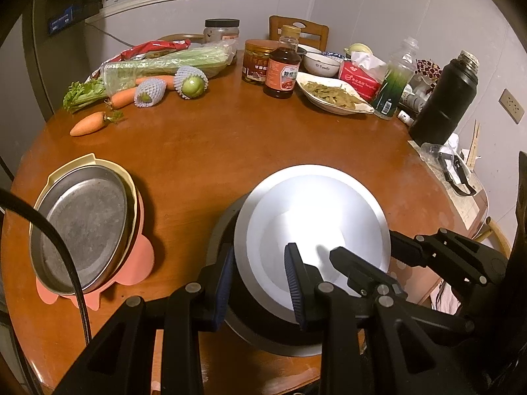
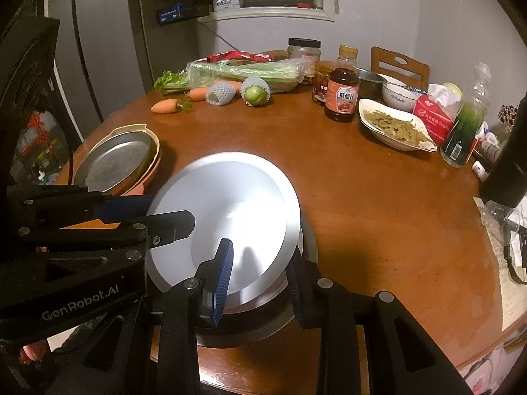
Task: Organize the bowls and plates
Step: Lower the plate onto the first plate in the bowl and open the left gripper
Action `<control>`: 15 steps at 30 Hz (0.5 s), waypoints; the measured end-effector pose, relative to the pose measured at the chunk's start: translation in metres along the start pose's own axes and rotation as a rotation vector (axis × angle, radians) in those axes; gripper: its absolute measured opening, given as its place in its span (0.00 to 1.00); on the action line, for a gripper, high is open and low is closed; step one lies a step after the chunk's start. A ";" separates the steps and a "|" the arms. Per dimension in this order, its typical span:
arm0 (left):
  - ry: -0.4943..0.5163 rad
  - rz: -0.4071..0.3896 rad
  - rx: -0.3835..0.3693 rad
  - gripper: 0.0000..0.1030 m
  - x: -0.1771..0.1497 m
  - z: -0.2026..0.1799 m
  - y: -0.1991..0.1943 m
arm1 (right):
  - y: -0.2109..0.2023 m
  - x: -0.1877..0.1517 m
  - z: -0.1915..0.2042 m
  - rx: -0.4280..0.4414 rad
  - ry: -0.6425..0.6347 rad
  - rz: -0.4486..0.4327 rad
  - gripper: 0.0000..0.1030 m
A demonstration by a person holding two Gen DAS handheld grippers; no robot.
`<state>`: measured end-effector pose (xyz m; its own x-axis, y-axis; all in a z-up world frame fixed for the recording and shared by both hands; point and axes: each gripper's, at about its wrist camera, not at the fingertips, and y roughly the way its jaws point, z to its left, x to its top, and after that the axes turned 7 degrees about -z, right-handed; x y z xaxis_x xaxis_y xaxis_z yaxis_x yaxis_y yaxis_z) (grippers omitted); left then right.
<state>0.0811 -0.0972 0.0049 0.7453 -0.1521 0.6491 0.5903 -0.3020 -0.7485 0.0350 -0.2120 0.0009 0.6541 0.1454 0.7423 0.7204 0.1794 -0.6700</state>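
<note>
nearest the lens in the left wrist view, the left gripper (image 1: pixel 262 283) straddles the near left rim of a white plate (image 1: pixel 313 227), one blue-padded finger over the plate's face and the other outside the rim; whether the pads press the rim cannot be told. the plate sits on top of a dark bowl (image 1: pixel 273 339) at the lower centre of the frame, on the round wooden table (image 1: pixel 230 138). the right gripper (image 2: pixel 260 279) comes in from the lower right of that view and, in its own camera, has its fingers either side of the plate's near right edge in the same way, grip unclear. at the left of the frame a metal plate (image 1: pixel 85 223) lies tilted in a cream dish (image 1: pixel 89 159), over a pink mat (image 1: pixel 138 263). along the top of the frame lie carrots (image 1: pixel 89 125), celery (image 1: pixel 164 62), a sauce bottle (image 1: pixel 283 65), a dish of greens (image 1: pixel 332 95), a white bowl (image 1: pixel 321 62) and a black flask (image 1: pixel 444 98).
</note>
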 end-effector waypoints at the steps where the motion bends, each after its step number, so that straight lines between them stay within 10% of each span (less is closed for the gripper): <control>1: -0.002 0.000 0.001 0.30 0.000 0.000 0.000 | 0.000 0.000 0.000 0.002 0.001 0.002 0.33; 15: -0.014 0.007 -0.001 0.30 0.000 0.007 0.002 | 0.001 0.001 0.000 -0.019 -0.016 -0.001 0.37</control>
<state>0.0840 -0.0914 0.0024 0.7534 -0.1411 0.6422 0.5852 -0.3016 -0.7527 0.0369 -0.2114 0.0010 0.6499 0.1613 0.7427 0.7251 0.1613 -0.6695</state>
